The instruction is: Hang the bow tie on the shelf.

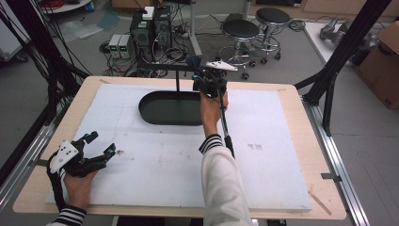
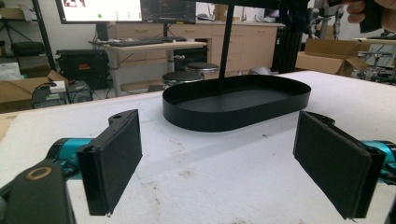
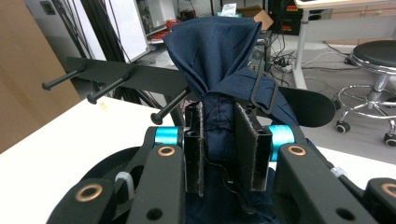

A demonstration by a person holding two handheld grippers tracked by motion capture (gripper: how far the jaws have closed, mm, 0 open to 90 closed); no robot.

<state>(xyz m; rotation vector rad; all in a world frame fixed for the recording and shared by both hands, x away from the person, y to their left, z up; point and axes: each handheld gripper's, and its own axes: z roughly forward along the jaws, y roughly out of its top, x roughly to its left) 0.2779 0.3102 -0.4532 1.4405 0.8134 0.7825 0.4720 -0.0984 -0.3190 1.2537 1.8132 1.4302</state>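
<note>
Nearest the lens, your right gripper has its jaws clamped on a bunched navy cloth; the pads press the fabric from both sides, the cloth rises above them in a gathered tuft, and a thin black strap loops at its right side; more of the cloth hangs below the jaws. Just behind it stands a black rack with three pegs pointing toward you; the nearest peg's tip sits just beside the gripper's left jaw, though you cannot tell whether it touches the cloth. From above, your right gripper is held up over the far edge of the white board, beside the rack's post and above the right end of the black oval tray; the cloth shows as a dark tuft at its tip. Your left gripper rests low at the near left of the board, well apart from the tray; its jaws stand wide with nothing between them, pointing toward the tray.
</note>
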